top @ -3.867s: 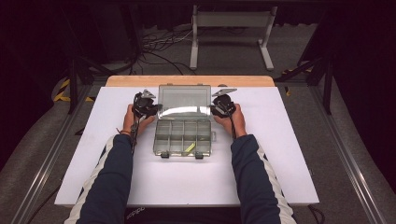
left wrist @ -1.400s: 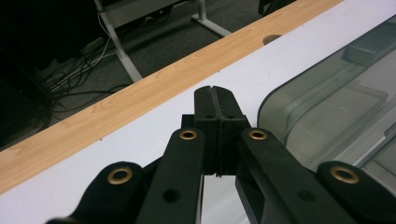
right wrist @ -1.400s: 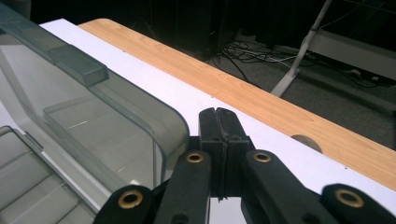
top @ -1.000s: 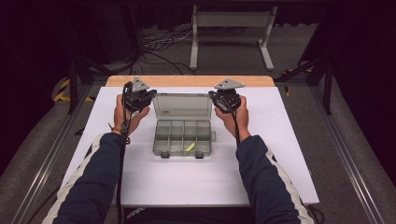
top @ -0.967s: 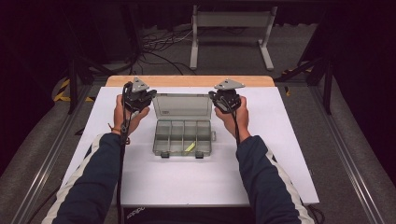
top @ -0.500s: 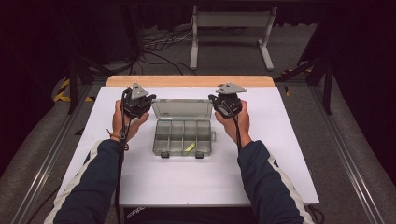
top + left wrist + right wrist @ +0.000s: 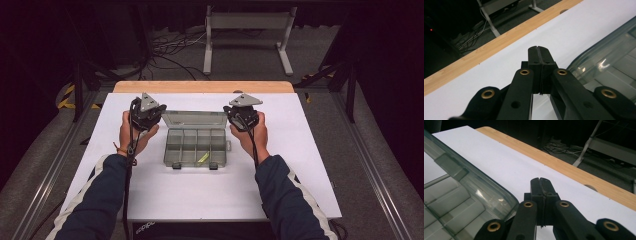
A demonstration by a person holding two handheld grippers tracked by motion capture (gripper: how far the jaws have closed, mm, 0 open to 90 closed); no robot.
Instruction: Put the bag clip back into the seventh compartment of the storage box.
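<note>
The clear compartment box (image 7: 196, 145) is set open on the white worktop (image 7: 200, 195), between the two tongs. The left tongs (image 7: 539, 53) and right tongs (image 7: 541, 185) are held fully closed, empty, beside the lid's (image 7: 195, 119) corners, probably so it can be pushed shut evenly.

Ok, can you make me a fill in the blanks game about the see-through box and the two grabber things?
1. The lid of the clear box is ____.
2. The jaws of the left gripper are ____, with nothing between them.
3. The small thing lying in one compartment of the box is coloured ____.
4. The right gripper is held beside the box's ____ corner on the person's right.

Missing words: open; shut; yellow; far
</note>
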